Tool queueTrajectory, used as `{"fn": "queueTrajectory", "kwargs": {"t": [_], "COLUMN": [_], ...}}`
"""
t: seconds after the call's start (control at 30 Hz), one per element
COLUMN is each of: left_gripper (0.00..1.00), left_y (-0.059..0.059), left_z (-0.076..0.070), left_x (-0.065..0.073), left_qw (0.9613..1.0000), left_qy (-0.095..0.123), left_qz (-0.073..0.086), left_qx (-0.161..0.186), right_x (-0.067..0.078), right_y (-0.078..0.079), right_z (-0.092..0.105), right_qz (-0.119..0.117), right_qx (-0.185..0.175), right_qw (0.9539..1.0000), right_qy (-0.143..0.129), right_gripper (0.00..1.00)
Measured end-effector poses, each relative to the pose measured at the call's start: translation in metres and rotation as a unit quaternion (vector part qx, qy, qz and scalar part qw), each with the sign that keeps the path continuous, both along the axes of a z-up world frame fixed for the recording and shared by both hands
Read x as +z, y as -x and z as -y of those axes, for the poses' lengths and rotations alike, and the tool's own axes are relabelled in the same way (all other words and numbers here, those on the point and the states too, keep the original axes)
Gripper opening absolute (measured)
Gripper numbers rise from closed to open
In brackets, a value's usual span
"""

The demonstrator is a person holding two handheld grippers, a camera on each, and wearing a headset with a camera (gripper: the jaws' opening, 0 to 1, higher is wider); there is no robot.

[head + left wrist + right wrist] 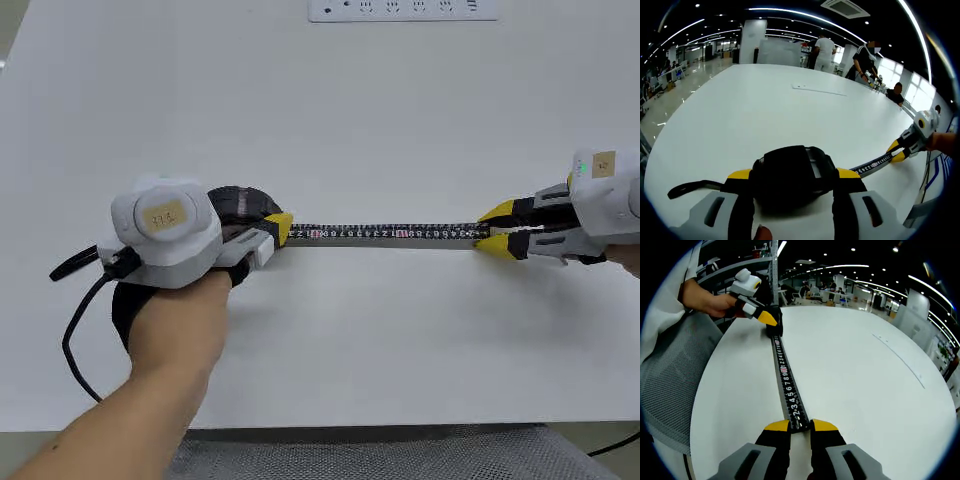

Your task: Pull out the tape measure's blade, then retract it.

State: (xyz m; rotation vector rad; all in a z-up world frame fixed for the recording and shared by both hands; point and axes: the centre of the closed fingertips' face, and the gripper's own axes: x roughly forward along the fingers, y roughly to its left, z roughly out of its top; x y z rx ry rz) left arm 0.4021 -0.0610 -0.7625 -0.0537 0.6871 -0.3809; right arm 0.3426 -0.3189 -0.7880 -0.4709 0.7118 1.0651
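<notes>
Left gripper [268, 228], lower left: clenched on the tape measure's black case [238, 203]. Right gripper [497, 229], right edge: pinching the blade [385, 233] tip. Runs level left-to-right between them. To retract, probably feed it leftward along that line. Open white table [400, 120] beyond, near edge close below.

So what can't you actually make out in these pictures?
Numbers on the blade: too small to read, head view.
Its end hook: hidden between the right tool's jaws, right gripper view.
Most of the tape measure case: covered by the left tool, head view.
Part of the power strip: cut off by the top edge, head view.
</notes>
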Motion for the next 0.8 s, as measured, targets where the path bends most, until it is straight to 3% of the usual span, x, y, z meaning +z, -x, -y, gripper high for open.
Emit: {"fn": "queueTrajectory", "kwargs": {"t": [0.23, 0.8], "left_gripper": [0.58, 0.58], "left_y": [0.001, 0.001], "left_z": [0.0, 0.0], "left_x": [0.0, 0.0], "left_qw": [1.0, 0.9999], "left_qy": [0.001, 0.007], "left_qz": [-0.002, -0.008], "left_qx": [-0.001, -0.003], "right_x": [0.0, 0.001], "right_y": [0.0, -0.008], "right_z": [-0.003, -0.043], "right_qz": [-0.003, -0.006], "right_qx": [0.003, 0.02], "right_qw": [1.0, 0.9994], "right_qy": [-0.001, -0.027], "right_gripper": [0.12, 0.11]}}
